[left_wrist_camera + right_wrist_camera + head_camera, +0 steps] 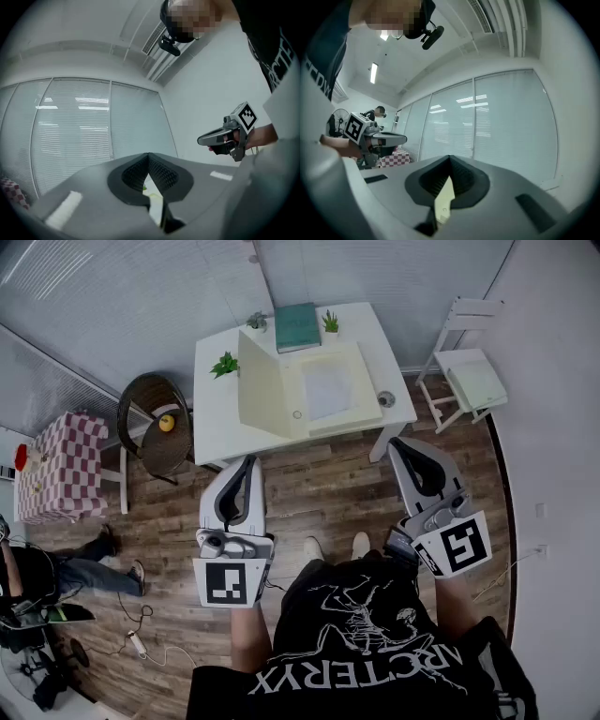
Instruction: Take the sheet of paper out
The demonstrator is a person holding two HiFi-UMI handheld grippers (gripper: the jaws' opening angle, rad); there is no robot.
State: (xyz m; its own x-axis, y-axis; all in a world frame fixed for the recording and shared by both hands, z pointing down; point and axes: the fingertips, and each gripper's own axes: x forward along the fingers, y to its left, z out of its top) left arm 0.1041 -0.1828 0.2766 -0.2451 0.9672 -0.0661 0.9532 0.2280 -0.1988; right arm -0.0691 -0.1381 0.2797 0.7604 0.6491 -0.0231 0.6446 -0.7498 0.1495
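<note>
Approach step, by my reading: neither tool has reached the work.

Left grey two-jaw gripper (pixel 248 463): jaws pressed together, nothing between them, held level and aimed toward the white rectangular table (pixel 214 423). Note for this side: part the jaws before arriving. Then use it to steady the open cream cardboard folder (pixel 267 390), whose left cover stands tilted up, so the folder does not slide when the paper is pulled.

White sheet of paper (pixel 328 388): lies flat on the folder's right half, right of the raised cover, near the table's middle. Teal hardback book (pixel 297 326) sits behind it at the far edge. A thin, flat sheet gives little to pinch. Probably best to come in low at its near edge or a corner, lift that first, then draw the sheet out toward the person.

Right grey two-jaw gripper (pixel 400 442): jaws likewise closed and empty; needs opening too.

Position: the sheet is ahead of both grippers and well apart from them. It lies between their lines, seemingly somewhat nearer the right one, which makes that the likelier picker.
</note>
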